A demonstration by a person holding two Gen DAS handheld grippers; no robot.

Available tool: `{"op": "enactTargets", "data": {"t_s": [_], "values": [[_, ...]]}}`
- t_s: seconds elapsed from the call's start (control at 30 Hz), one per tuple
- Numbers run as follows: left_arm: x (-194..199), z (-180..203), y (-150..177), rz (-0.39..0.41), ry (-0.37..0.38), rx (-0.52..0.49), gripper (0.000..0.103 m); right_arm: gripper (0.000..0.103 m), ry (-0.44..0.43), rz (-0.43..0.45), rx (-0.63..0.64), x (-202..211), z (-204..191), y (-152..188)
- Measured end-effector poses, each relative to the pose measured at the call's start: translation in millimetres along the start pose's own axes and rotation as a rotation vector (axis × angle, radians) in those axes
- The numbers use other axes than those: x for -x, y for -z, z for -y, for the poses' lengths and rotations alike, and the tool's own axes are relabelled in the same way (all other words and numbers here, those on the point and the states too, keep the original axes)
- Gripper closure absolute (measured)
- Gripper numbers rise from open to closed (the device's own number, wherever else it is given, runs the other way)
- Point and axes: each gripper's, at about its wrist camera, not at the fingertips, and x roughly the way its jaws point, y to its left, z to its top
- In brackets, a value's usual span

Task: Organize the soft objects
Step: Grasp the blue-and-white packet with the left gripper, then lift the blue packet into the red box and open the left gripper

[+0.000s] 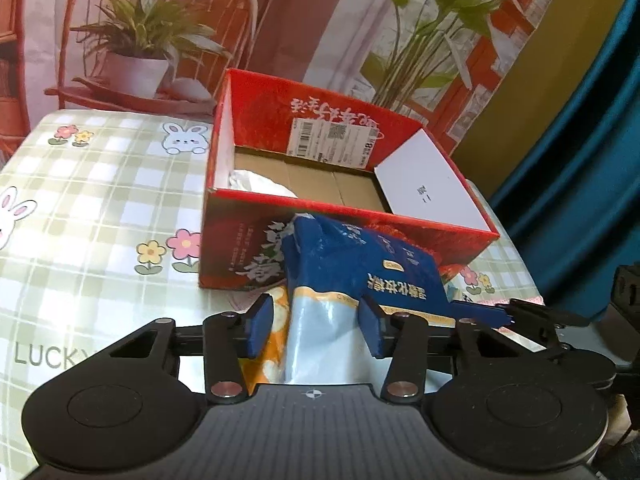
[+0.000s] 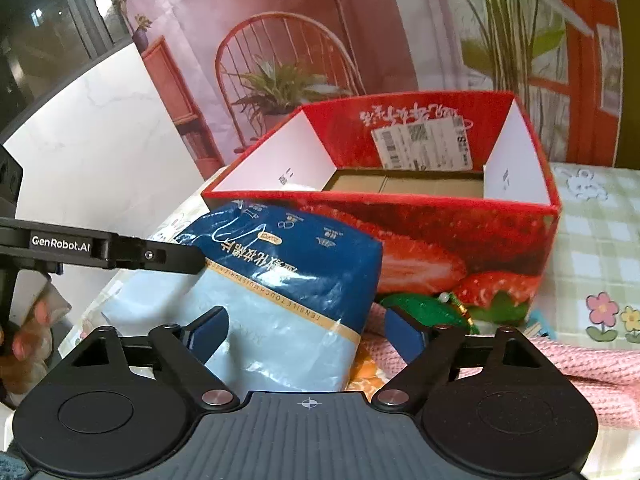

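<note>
Under the blue-and-white plastic tissue pack (image 1: pixel 352 280), an orange item is mostly hidden. The table's green checked bunny cloth (image 1: pixel 100 184) lies before a printed backdrop. The open red strawberry cardboard box (image 1: pixel 344 148) holds crumpled white material. The left gripper (image 1: pixel 316 328) clamps the pack; the right gripper (image 2: pixel 308 332) straddles it, jaws apart.

The blue and pale glossy plastic tissue pack (image 2: pixel 280 280) is crinkled, with glare on its film. The red strawberry-printed cardboard box (image 2: pixel 420 248) shows a matt brown corrugated floor, and the pink knitted cloth (image 2: pixel 560 364) looks coarse and ribbed.
</note>
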Motion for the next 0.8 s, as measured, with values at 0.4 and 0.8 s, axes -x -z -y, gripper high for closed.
{"op": "enactTargets", "data": {"t_s": [0.4, 0.8], "values": [[-9, -3, 4, -0.024, 0.041, -0.013, 0.067, 0.040, -0.046, -0.060, -0.004, -9, 2, 3], [16, 13, -18, 0.037, 0.109, -0.098, 0.071, 0.070, -0.039, 0.050, 0.085, 34, -2, -31]]}}
